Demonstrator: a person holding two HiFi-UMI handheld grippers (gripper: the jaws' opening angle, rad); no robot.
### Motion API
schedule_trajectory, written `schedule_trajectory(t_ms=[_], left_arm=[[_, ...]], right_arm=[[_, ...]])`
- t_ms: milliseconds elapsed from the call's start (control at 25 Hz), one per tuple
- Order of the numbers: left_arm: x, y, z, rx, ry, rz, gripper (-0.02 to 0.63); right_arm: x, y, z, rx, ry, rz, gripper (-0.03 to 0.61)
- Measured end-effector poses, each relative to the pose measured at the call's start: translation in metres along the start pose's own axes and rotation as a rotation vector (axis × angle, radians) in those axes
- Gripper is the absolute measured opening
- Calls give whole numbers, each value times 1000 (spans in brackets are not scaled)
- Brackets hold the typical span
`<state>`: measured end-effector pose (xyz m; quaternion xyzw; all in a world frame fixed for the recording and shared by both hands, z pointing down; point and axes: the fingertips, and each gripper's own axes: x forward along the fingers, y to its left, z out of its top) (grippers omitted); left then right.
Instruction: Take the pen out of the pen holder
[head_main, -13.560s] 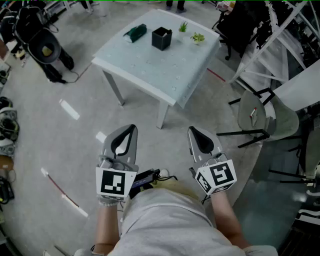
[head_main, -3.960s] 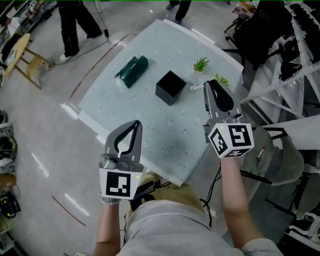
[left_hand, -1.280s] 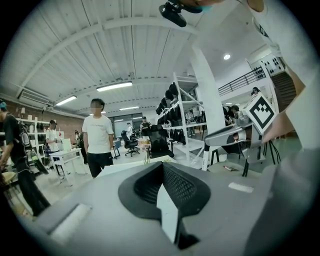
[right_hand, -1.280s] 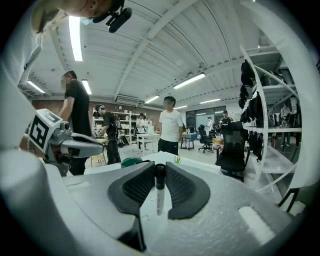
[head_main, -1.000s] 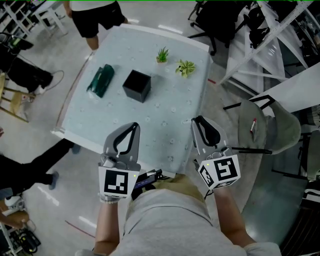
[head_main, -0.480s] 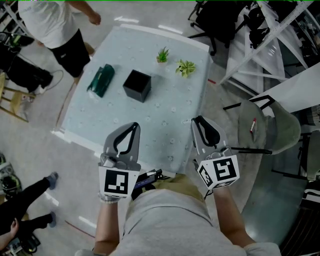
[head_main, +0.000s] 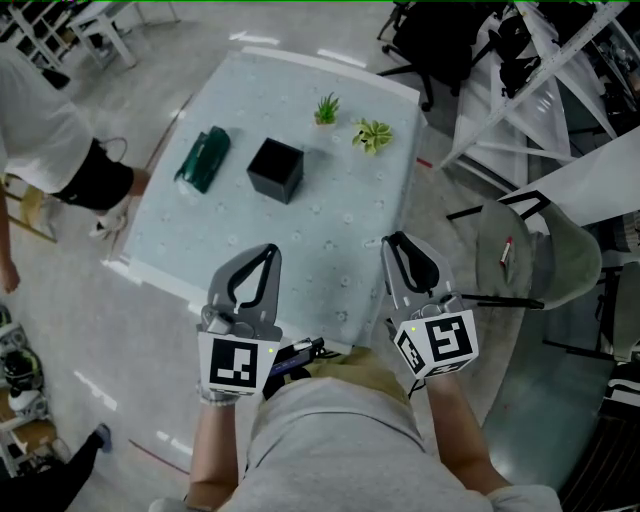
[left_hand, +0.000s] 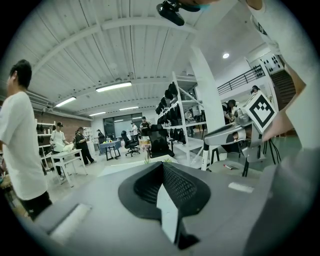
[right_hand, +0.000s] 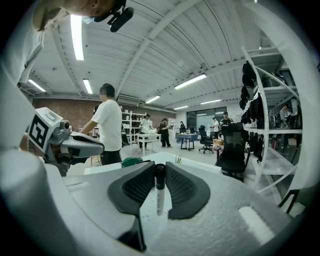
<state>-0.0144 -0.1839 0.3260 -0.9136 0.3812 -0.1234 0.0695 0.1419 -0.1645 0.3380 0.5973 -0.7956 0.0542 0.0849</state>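
Right claw is clamped on the pen: black cap pointing away from me, white barrel pinched between the pads. Left claw is pressed together with nothing in it. Both claws hover side by side at the near edge of the worktop, so the pen is well apart from the black pen holder. Left of the pen holder lies a dark green pouch. Beyond the pen holder, to its right, stand a small green plant and a paler plant.
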Motion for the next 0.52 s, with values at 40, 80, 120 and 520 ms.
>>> schedule_trajectory(t_ms=[40, 80, 120, 520], left_arm=[[0, 0, 0, 0, 0, 0, 14], [0, 0, -1, 0, 1, -1, 14], [0, 0, -1, 1, 2, -1, 14], [-1, -2, -1, 5, 6, -3, 14]], right_arm=[[0, 0, 0, 1, 0, -4, 67], [0, -1, 0, 2, -1, -9, 67], [0, -2, -1, 4, -1, -13, 67], [0, -3, 0, 7, -2, -16, 67]])
